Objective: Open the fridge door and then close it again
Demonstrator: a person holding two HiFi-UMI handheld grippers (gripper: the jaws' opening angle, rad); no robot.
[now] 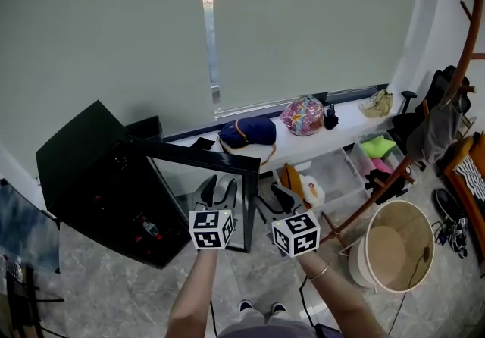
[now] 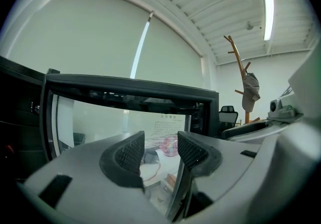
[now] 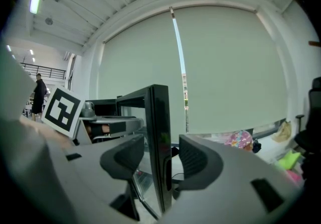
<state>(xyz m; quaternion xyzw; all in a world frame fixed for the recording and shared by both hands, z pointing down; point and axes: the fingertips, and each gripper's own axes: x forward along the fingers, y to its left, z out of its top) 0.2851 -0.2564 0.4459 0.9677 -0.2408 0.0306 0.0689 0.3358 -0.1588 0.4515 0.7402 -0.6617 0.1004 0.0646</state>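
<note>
A small black fridge stands on the floor at the left, its inside showing. Its glass door is swung wide open toward me. In the head view my right gripper is at the door's free upright edge. The right gripper view shows that edge standing between the jaws of the right gripper, with a narrow gap on each side. My left gripper hangs in front of the glass pane. In its own view the left gripper is open and empty, facing the door frame.
Behind the door runs a low white ledge with a blue bag and a colourful bag. Clear storage boxes, a wooden coat stand and a round bin stand at the right. A person stands far off.
</note>
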